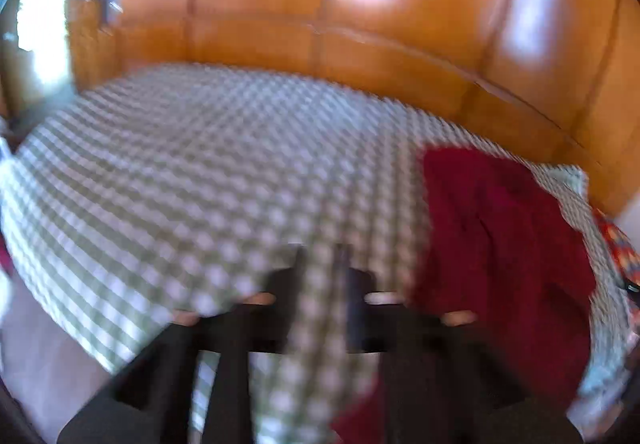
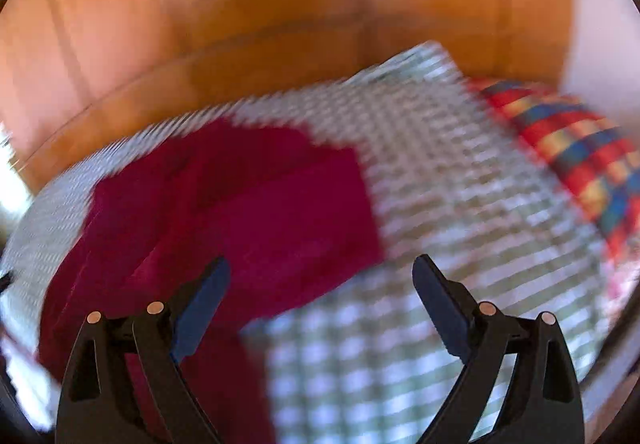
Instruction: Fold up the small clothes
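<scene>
A dark red garment lies crumpled on the right part of a bed covered with a green-and-white checked sheet. My left gripper hangs above the sheet to the left of the garment; the view is blurred, its fingers stand somewhat apart and only the sheet shows through the gap. In the right wrist view the red garment spreads over the left half of the sheet. My right gripper is wide open above the garment's near right edge, its left finger over red cloth, its right finger over bare sheet. Nothing is held.
Glossy orange wooden panelling runs along the far side of the bed. A cushion or cloth striped in red, blue and yellow lies at the bed's right end. Pale floor shows past the bed's near left edge.
</scene>
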Demonstrator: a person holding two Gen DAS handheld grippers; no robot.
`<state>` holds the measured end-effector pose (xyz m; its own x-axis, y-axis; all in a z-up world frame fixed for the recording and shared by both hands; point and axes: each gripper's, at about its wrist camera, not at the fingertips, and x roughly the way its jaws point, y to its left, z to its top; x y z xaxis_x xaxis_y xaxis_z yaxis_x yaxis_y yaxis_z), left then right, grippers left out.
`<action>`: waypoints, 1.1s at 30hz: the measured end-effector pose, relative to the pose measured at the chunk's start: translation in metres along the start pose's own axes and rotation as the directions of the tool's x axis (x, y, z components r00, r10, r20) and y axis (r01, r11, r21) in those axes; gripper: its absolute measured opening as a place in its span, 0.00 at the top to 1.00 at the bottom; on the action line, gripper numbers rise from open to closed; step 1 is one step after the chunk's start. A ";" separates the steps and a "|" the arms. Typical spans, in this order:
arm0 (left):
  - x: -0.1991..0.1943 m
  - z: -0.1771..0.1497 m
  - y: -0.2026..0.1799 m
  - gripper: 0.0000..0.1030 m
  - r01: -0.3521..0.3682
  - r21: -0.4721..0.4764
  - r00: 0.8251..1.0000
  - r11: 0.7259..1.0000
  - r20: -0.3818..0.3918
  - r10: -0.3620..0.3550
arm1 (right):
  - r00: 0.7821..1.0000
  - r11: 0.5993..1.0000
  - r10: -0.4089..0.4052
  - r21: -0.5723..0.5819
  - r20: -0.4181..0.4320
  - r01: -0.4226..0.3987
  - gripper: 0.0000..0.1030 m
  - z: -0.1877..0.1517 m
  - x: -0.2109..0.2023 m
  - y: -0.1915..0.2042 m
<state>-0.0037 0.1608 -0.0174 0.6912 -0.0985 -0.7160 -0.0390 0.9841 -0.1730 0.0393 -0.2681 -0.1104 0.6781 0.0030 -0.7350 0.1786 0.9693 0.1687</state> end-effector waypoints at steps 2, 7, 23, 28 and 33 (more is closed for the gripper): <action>0.005 -0.016 0.000 0.36 -0.011 0.007 1.000 1.000 -0.013 0.011 | 0.995 0.997 0.073 -0.027 -0.062 -0.075 0.10 -0.015 0.010 0.020; 0.034 -0.049 0.000 0.50 0.050 -0.036 0.985 0.998 -0.166 -0.055 | 0.996 0.972 0.090 -0.219 -0.017 -0.092 0.10 -0.028 0.007 0.079; -0.021 -0.096 0.024 0.57 0.278 -0.094 0.937 0.956 -0.194 -0.292 | 0.966 0.946 -0.228 -0.206 0.124 0.250 1.00 0.001 0.005 0.020; -0.012 -0.110 0.019 0.57 0.291 -0.086 0.917 0.953 -0.257 -0.304 | 0.866 0.874 -0.486 0.060 0.114 0.482 0.90 0.023 -0.025 -0.081; 0.000 -0.123 0.004 0.57 0.310 -0.053 0.895 0.949 -0.319 -0.310 | 0.866 0.882 -0.463 0.191 0.189 0.430 0.19 0.016 -0.053 -0.104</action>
<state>-0.0927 0.1464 -0.1016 0.4006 -0.4407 -0.8033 0.1390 0.8958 -0.4221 -0.0042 -0.3734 -0.0787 0.6389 -0.4930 -0.5906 0.5857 0.8094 -0.0420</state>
